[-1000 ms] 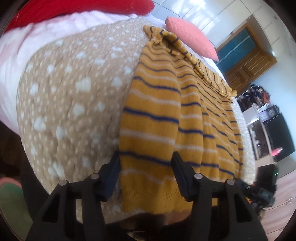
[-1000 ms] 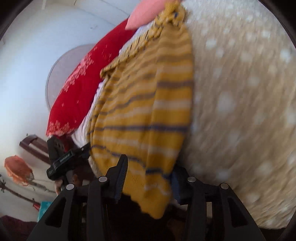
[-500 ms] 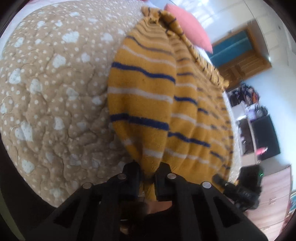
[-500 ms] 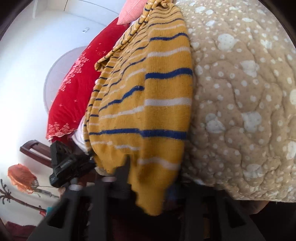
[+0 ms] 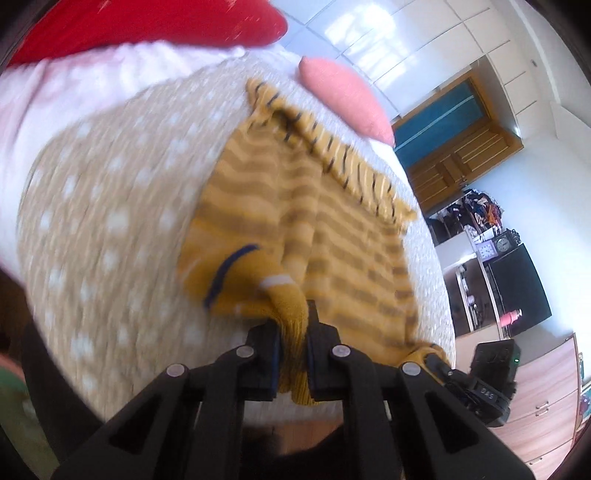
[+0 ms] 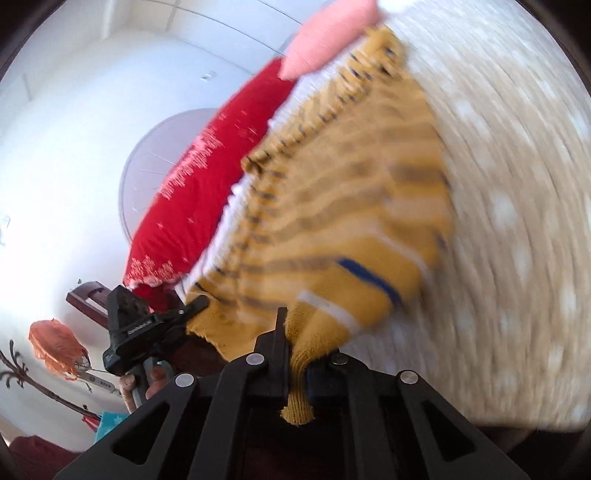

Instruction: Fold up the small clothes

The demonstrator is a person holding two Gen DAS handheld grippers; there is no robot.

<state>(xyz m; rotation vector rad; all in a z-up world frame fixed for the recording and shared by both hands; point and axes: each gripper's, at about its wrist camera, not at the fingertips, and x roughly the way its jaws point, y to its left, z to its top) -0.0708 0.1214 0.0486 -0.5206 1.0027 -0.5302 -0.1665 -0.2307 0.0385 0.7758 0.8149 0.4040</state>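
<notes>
**Both grippers pinching the near hem of the striped sweater on the bed**

So the mustard sweater (image 5: 306,229) with navy and white stripes is lying on a tan bedspread (image 5: 110,206) dotted with white spots, which looks quilted, though both views are pretty motion-blurred. The left gripper (image 5: 293,328) is clamped tight on a bunched bit of the sweater's near edge, with knit squeezed between the fingers and poking out below them. Same deal for the right gripper (image 6: 295,343): it's closed on a fold of the sweater (image 6: 343,206) at the other near corner, and a tuft of yarn hangs down past the fingers. The near edge is lifted and rucked up at each grip, while the far part still lies on the spread with its ribbed edge toward the pillows.

Room stuff: there's a red pillow (image 5: 147,22) with a pale pattern and a pink cushion (image 5: 343,96) at the far end of the bed, and a light pink sheet (image 5: 74,85) showing next to the spread. From the left wrist view you can see a wooden cabinet (image 5: 458,147) with a teal panel, white wall panels, and a dark shelf with a small clock (image 5: 503,243). From the right wrist view there's a white wall, something orange and fluffy (image 6: 55,347) down low, and the person's hand (image 6: 144,384) on the other gripper's handle.
</notes>
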